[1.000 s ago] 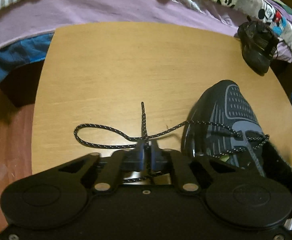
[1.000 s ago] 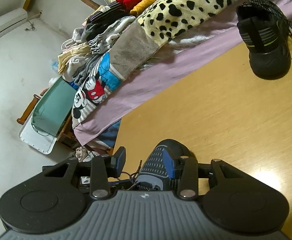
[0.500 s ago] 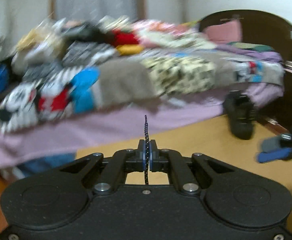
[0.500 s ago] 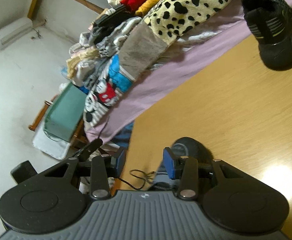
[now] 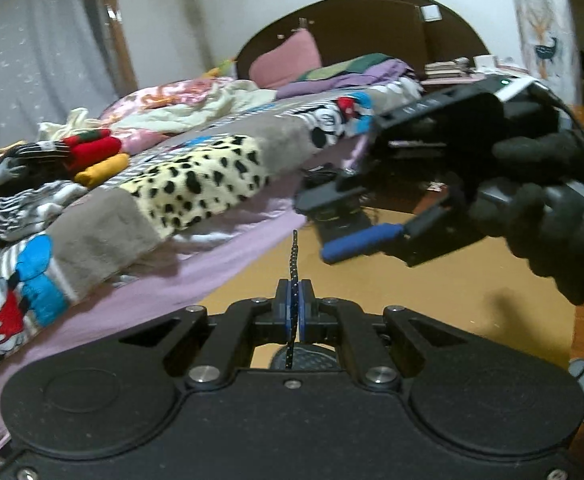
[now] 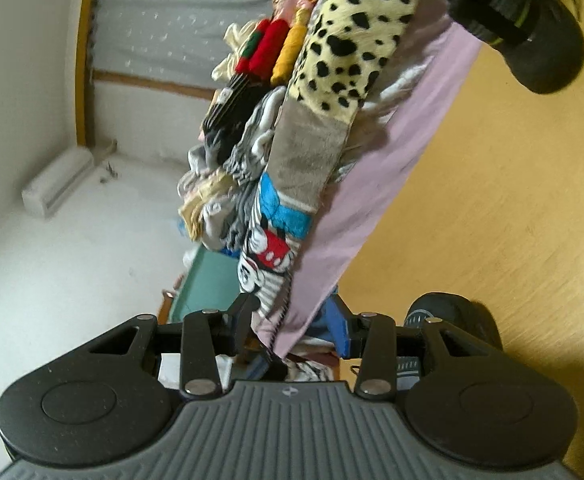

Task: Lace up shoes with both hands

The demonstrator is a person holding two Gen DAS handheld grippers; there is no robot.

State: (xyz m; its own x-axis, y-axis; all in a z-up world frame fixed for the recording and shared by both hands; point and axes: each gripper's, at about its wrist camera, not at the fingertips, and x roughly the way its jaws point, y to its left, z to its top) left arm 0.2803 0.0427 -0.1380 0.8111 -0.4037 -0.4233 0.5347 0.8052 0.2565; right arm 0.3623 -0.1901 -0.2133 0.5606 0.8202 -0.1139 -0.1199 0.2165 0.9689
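Two grippers and two shoes show, but one lace: in the left wrist view the left gripper [image 5: 294, 300] has its jaws pressed together on the speckled lace [image 5: 293, 256], whose tip sticks up past the pads while its lower run drops toward the near shoe [image 5: 304, 360], of which only a sliver shows behind the jaws. Only this view shows the right gripper [image 5: 348, 220] from outside (blurred, in a dark-gloved hand [image 5: 548, 208]), jaws spread over the table [image 5: 452, 280] with nothing between them. The right wrist view alone shows the far shoe [image 6: 532, 32], cut off at the top beside the bed [image 6: 392, 184], and the near shoe's toe.
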